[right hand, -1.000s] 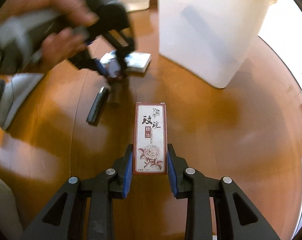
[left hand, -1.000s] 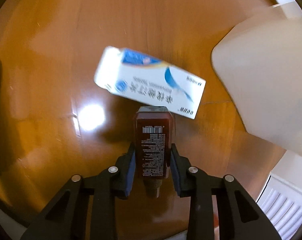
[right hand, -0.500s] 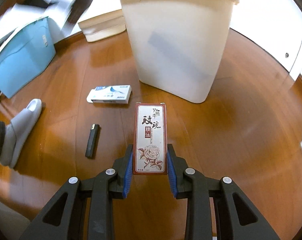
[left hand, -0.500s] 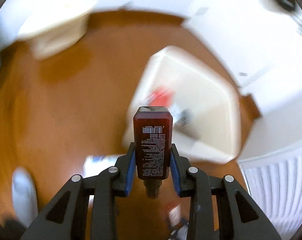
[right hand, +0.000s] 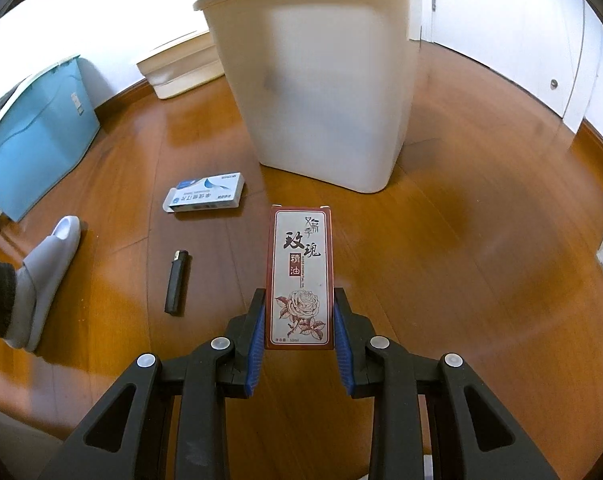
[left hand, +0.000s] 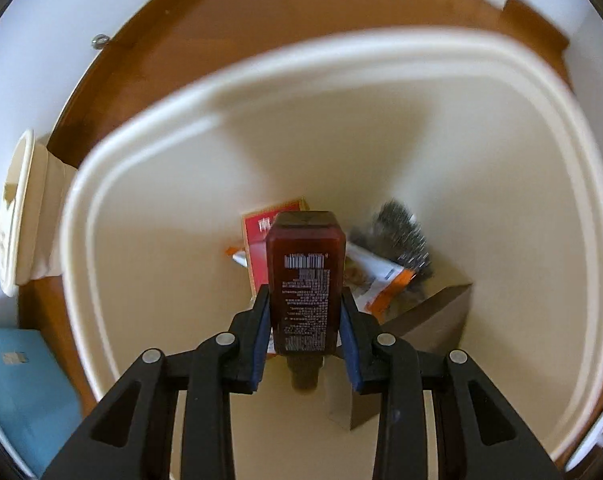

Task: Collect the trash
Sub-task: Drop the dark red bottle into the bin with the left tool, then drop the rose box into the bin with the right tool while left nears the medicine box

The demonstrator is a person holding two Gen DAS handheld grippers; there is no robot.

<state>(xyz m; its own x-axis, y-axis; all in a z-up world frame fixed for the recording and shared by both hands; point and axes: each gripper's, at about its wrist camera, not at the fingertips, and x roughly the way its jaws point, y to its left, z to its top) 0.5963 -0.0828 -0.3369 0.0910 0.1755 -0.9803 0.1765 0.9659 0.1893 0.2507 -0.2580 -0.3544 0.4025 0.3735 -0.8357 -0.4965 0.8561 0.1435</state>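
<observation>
My left gripper is shut on a dark red-brown bottle and holds it over the open mouth of the cream trash bin. Inside the bin lie a red box, an orange-white packet, a dark crumpled thing and a brown carton. My right gripper is shut on a rose-print box above the wooden floor, in front of the bin. A white-blue medicine box and a black lighter lie on the floor to the left.
A blue storage box stands at the left. A low cream tray sits against the back wall. A foot in a white slipper is at the left. White doors are at the right.
My left gripper rose from the floor beside the medicine box and swung over the bin's mouth with the bottle. My right gripper lifted and drew back a little, still holding the rose-print box.
</observation>
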